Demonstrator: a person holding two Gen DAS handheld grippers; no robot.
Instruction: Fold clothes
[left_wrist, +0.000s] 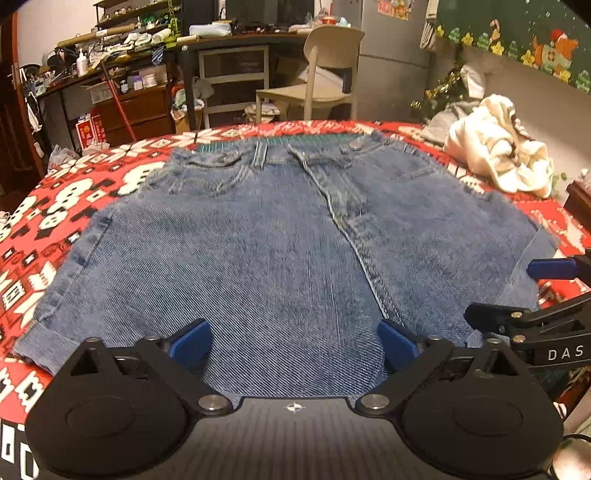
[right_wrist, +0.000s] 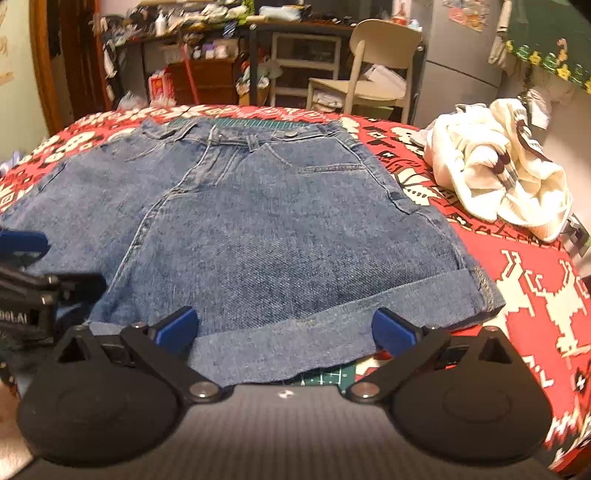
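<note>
Blue denim shorts (left_wrist: 280, 236) lie flat on a table under a red patterned cloth (left_wrist: 74, 206), waistband at the far side, leg hems toward me. My left gripper (left_wrist: 294, 341) hovers open over the near hem of the left leg, with denim under the gap and no pad pressing. In the right wrist view, my right gripper (right_wrist: 284, 328) stands open over the cuffed hem of the shorts (right_wrist: 280, 229), also without gripping. The right gripper's fingers (left_wrist: 550, 268) show at the left view's right edge.
A heap of white clothes (right_wrist: 495, 166) lies on the cloth at the far right. A green cutting mat (right_wrist: 325, 376) peeks from under the near hem. Behind the table stand a beige chair (left_wrist: 325, 74) and cluttered desks.
</note>
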